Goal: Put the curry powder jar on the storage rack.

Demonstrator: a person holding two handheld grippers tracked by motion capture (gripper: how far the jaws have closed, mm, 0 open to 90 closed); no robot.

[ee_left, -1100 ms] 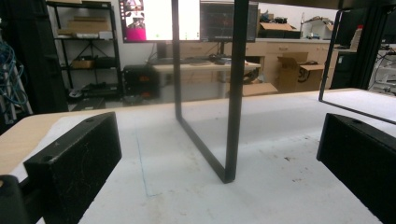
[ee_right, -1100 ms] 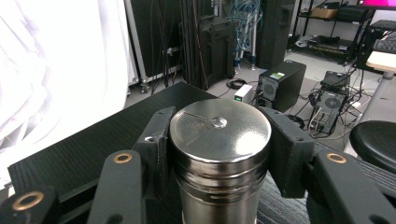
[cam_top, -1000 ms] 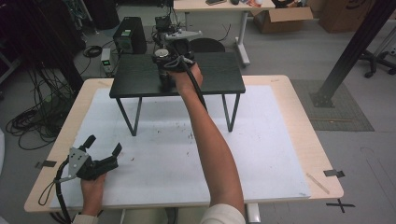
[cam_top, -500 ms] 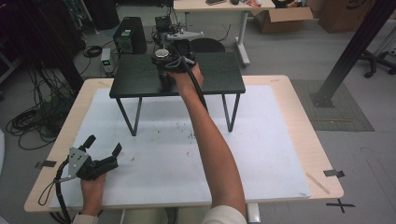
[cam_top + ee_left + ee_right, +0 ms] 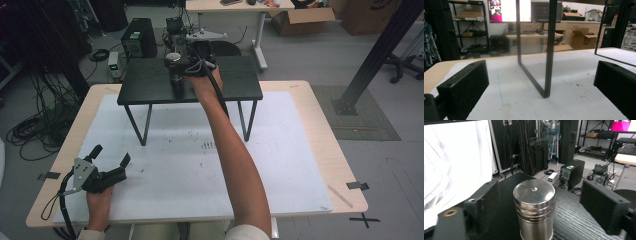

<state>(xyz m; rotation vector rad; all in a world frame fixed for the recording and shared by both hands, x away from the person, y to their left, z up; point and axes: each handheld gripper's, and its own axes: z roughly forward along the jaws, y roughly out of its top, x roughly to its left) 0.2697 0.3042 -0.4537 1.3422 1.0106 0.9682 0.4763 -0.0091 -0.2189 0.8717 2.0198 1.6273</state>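
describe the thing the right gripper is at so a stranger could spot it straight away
On the white-topped table stands a small black raised shelf. Near its middle, upright between the right gripper's open jaws, is a shiny ribbed metal canister, the only silvery cylinder on the shelf.

High view overhead facing forward, gripper views low and close, sharing black stand (image 5: 150, 87).
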